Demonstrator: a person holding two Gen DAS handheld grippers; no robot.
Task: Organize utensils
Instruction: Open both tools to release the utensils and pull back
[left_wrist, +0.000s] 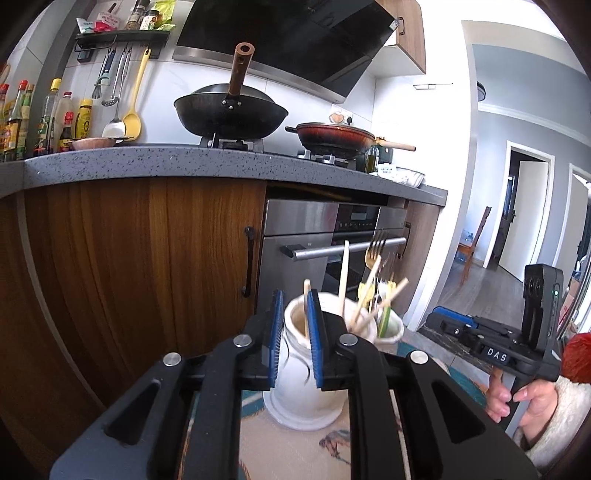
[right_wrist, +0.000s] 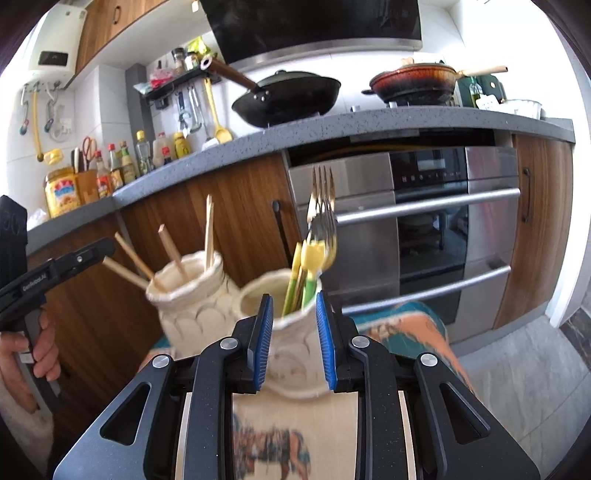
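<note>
Facing the chopstick jar (left_wrist: 295, 387) head-on, the left gripper (left_wrist: 295, 332) is holding its blue pads slightly parted, nothing pinched between them. Seen from the right wrist, its tip is hanging clear of the jar, so no contact is showing.

Just to the right of the chopstick jar, almost touching it, the fork jar (right_wrist: 291, 354) is standing upright. The right gripper (right_wrist: 293, 332) is pointing straight at it with its pads also a little apart. That jar looks wider than the gap, so the pads seem to be sitting in front of it, not around it.

The chopsticks (right_wrist: 170, 251) are leaning out to the left of their jar's mouth. The forks (right_wrist: 323, 206) and green-handled pieces are rising nearly upright from the neighbouring one. Each hand is nearest its own jar, so any coming move is likely turning on that straight-ahead line, with long axes vertical.

Under the chopstick jar a patterned mat (right_wrist: 273, 443) is lying flat; what is carrying it I cannot tell. Behind the jar a steel oven (right_wrist: 424, 221) and wooden cupboards are filling the view. Above them a grey bench (left_wrist: 147, 164) is carrying a black wok (left_wrist: 229, 114).
</note>
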